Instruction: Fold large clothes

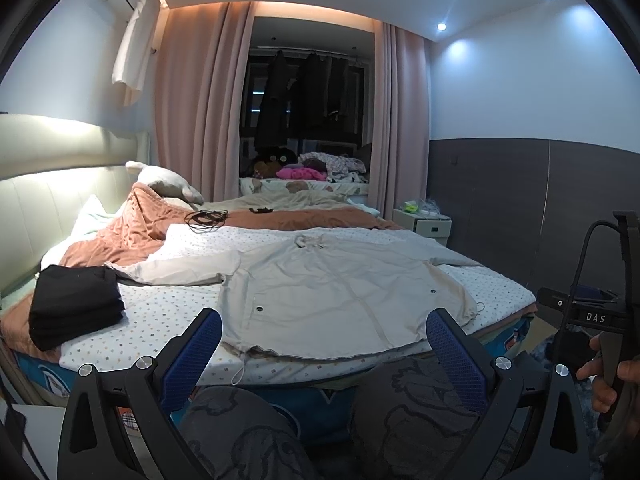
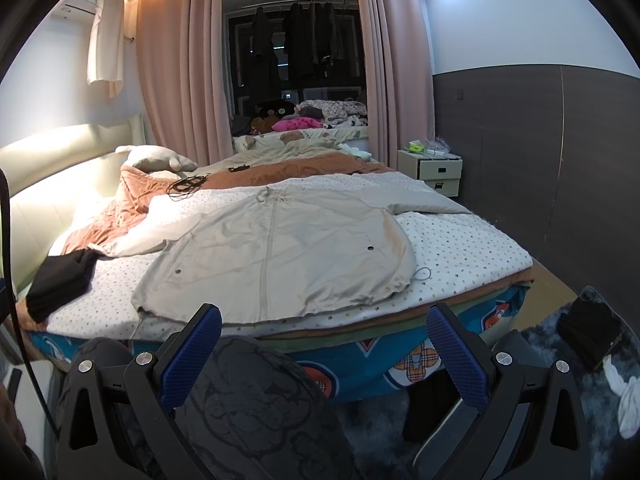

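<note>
Left tongs point(image 1: 324, 344) spread | right tongs point(image 2: 324, 344) spread | jacket point(image 1: 340, 292) flat on bed point(image 1: 500, 284) | curtains point(image 1: 200, 112) open

A home bedroom: a bed point(image 1: 360, 364) with padded headboard point(image 1: 60, 184), pink curtains point(image 1: 200, 112), a nightstand point(image 2: 434, 172)

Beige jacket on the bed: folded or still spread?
Spread. The beige jacket lies flat, front up, both sleeves out to the sides, hem at the bed's near edge. Both grippers open, clear of it.
</note>
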`<move>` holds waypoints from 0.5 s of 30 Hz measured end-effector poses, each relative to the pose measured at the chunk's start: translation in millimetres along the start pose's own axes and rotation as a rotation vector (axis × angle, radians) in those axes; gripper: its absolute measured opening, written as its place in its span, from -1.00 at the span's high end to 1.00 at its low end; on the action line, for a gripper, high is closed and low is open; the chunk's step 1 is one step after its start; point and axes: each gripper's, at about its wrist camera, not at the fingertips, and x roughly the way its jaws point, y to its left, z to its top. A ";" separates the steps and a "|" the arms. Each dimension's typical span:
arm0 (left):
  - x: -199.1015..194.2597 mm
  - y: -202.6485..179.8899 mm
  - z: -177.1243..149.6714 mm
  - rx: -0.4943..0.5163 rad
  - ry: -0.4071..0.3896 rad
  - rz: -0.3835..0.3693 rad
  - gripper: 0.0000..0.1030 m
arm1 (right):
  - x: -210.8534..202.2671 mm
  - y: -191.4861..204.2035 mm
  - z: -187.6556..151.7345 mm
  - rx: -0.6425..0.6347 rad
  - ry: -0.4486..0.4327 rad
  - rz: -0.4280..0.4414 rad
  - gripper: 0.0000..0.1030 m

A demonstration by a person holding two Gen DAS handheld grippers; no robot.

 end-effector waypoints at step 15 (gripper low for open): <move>-5.7 11.4 -14.5 -0.012 0.019 -0.011 -0.99 | -10.6 -2.6 -8.3 0.023 0.024 -0.032 -0.99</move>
